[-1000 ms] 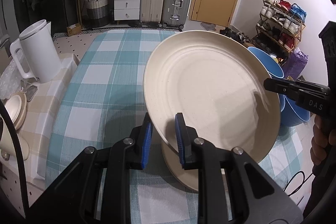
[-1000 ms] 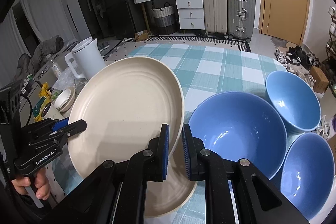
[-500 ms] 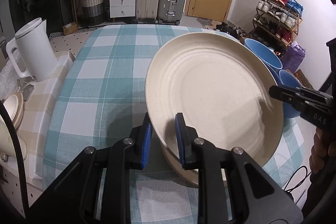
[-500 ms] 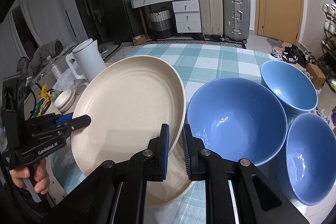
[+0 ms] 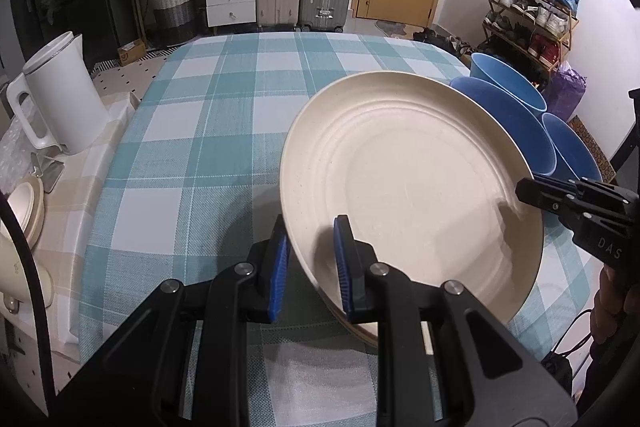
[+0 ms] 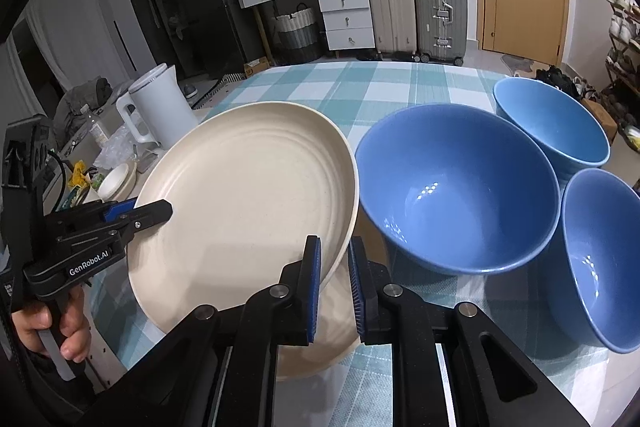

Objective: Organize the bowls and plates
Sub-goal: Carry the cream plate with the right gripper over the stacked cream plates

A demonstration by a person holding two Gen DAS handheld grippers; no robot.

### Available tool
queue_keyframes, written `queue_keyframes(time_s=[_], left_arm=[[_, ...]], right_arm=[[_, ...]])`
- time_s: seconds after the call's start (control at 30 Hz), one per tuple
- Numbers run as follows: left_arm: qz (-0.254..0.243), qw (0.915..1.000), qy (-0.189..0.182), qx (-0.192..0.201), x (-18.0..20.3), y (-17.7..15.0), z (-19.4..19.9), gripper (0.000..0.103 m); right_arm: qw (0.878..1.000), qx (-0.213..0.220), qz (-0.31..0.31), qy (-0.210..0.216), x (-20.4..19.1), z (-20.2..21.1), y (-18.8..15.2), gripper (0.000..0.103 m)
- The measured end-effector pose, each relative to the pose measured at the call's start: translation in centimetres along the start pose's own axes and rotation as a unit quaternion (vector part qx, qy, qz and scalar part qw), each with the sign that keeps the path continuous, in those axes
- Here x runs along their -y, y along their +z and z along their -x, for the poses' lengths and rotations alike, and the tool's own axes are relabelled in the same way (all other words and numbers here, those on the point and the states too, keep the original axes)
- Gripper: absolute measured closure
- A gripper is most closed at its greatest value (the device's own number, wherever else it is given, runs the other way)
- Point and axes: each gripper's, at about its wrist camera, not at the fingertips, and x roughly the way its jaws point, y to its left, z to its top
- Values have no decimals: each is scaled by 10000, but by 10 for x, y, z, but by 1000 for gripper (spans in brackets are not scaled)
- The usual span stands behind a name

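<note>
A cream plate (image 5: pixel 416 187) is held tilted above the checked table, also in the right wrist view (image 6: pixel 248 195). My left gripper (image 5: pixel 310 259) is shut on its near rim. My right gripper (image 6: pixel 334 285) is shut on the opposite rim; it shows from the side in the left wrist view (image 5: pixel 576 205). A second cream plate (image 6: pixel 324 339) lies flat on the table under the held one. Three blue bowls stand to the right: a large one (image 6: pixel 456 195), one behind it (image 6: pixel 552 123) and one at the near right (image 6: pixel 600 259).
A white kettle (image 5: pixel 60 99) stands on the side counter at the left, with small cream dishes (image 5: pixel 24 203) near it. The teal checked tablecloth (image 5: pixel 224 115) stretches away in front. Suitcases, drawers and a shoe rack stand beyond the table.
The plate, held by both grippers, has come lower and nearer the plate on the table, and tilts less steeply. Both grips are unchanged.
</note>
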Motion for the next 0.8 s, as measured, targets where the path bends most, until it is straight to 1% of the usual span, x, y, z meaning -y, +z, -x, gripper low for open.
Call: queue_keyframes(time_s=[0.17,0.33,0.6,0.8], left_arm=[[-134,9999,-9,-91,1,-1,-7,86],[-271,9995,121,-104,4,-3,-11,85],[-344,9990,212,-182,3,-7,-17,85],[-440,9984,237,-249,6,-9,-24,85]], right_arm=[[10000,-40,-51,40,2,-1,-7,87],[10000,18,-15,-71,-2,-2,-17,87],[9999,-74,-69,45,-3,-9,-31,86],[9999,-111,-125,29,-2,-15,-35,86]])
